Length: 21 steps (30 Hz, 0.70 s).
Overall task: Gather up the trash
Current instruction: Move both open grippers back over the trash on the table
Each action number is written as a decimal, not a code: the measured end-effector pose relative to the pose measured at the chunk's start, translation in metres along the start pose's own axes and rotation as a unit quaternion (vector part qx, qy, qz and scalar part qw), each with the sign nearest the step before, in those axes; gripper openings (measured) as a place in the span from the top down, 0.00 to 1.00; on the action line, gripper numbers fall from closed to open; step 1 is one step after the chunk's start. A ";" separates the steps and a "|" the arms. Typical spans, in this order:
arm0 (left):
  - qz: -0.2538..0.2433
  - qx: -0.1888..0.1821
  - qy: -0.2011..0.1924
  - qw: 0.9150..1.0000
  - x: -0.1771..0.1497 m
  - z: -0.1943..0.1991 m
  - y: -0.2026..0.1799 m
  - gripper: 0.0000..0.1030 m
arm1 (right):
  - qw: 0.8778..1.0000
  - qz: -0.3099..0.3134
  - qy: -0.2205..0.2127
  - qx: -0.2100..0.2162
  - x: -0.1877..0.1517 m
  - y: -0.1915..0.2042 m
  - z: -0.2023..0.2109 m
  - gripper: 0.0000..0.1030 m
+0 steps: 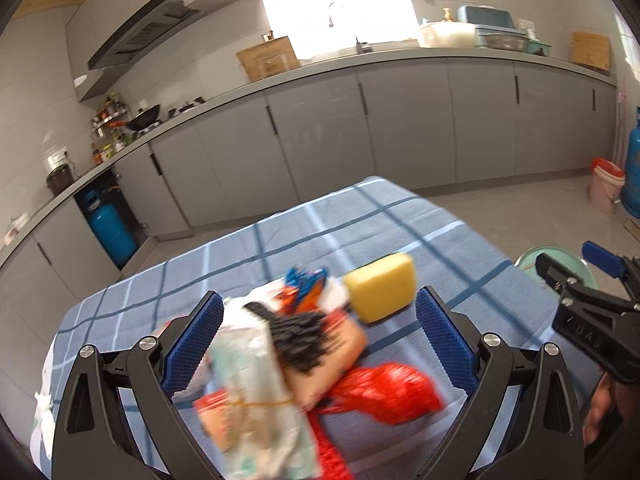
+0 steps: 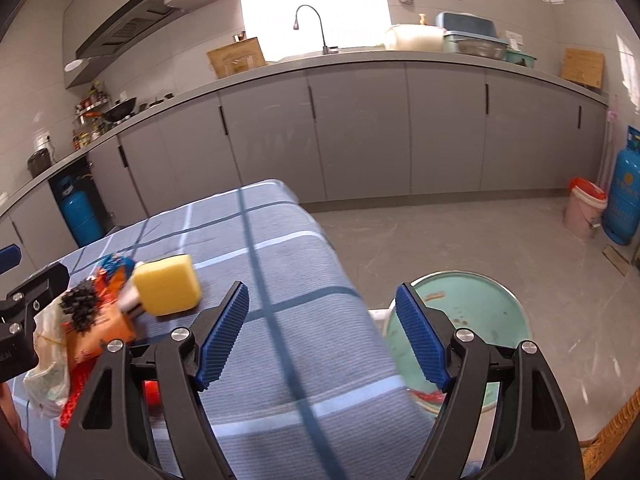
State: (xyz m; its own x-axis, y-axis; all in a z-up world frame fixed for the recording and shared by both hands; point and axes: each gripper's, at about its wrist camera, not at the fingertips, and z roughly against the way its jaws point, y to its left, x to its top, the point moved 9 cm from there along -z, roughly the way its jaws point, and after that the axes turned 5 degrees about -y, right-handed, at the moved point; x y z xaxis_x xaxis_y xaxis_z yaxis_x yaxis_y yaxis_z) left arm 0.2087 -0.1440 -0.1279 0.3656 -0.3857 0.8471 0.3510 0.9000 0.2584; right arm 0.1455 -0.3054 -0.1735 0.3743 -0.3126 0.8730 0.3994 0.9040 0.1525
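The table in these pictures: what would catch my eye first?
A pile of wrappers and bags sits on the blue checked tablecloth, with a yellow sponge at its far edge. The left gripper stands open around the pile. Beside the table, a green bin waits behind the open right gripper.

One yellow sponge, two blue gas cylinders, one pink bucket, one green bin.
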 end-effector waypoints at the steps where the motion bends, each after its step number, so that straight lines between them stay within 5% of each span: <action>1: 0.003 0.006 0.003 1.000 -0.004 0.000 0.009 0.08 | 1.000 0.005 0.000 0.007 0.000 0.010 0.001 0.25; 10: 0.039 0.055 0.047 0.997 -0.054 -0.001 0.079 0.08 | 0.997 0.046 0.011 0.060 -0.016 0.083 0.008 0.23; 21: 0.058 0.048 0.071 0.995 -0.075 -0.012 0.085 0.07 | 0.992 0.071 0.040 0.092 -0.042 0.113 0.006 0.23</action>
State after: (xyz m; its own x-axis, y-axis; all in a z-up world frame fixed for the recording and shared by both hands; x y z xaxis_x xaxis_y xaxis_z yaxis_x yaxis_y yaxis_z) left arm 0.2220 -0.0409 -0.1747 0.5197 -0.2972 0.8010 0.2184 0.9526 0.2117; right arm 0.1704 -0.1884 -0.1899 0.4843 -0.1944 0.8530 0.1813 0.9761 0.1195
